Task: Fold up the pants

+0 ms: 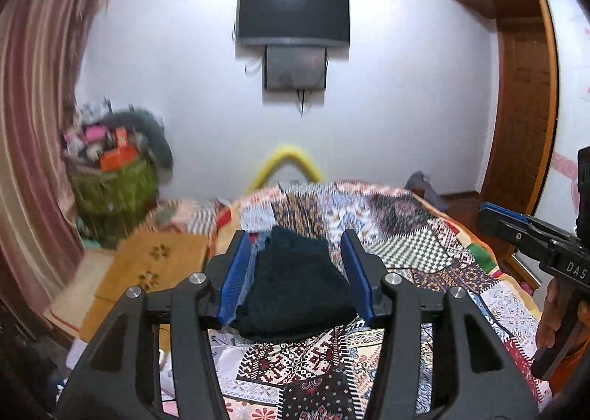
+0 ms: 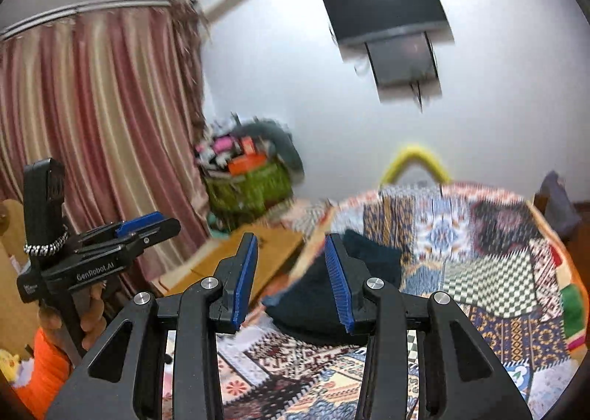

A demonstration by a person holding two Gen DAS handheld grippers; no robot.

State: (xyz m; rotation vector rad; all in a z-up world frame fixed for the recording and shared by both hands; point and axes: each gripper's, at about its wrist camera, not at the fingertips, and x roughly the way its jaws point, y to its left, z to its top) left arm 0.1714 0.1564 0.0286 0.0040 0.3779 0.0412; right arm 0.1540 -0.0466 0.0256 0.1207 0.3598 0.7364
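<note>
Dark folded pants (image 1: 295, 291) lie in a compact bundle on the patchwork bedspread (image 1: 424, 246). My left gripper (image 1: 297, 235) hovers above them, jaws wide apart and empty, with the bundle seen between its blue pads. In the right wrist view the pants (image 2: 332, 294) lie just beyond my right gripper (image 2: 291, 237), which is open and empty and raised off the bed. The right gripper (image 1: 490, 211) shows at the right edge of the left wrist view. The left gripper (image 2: 155, 221) shows at the left of the right wrist view.
A green basket (image 1: 114, 184) piled with clutter stands by the striped curtain (image 1: 33, 125). A wooden board (image 1: 155, 261) lies left of the bed. A TV (image 1: 293, 16) hangs on the far wall. A wooden wardrobe (image 1: 523, 106) stands at right.
</note>
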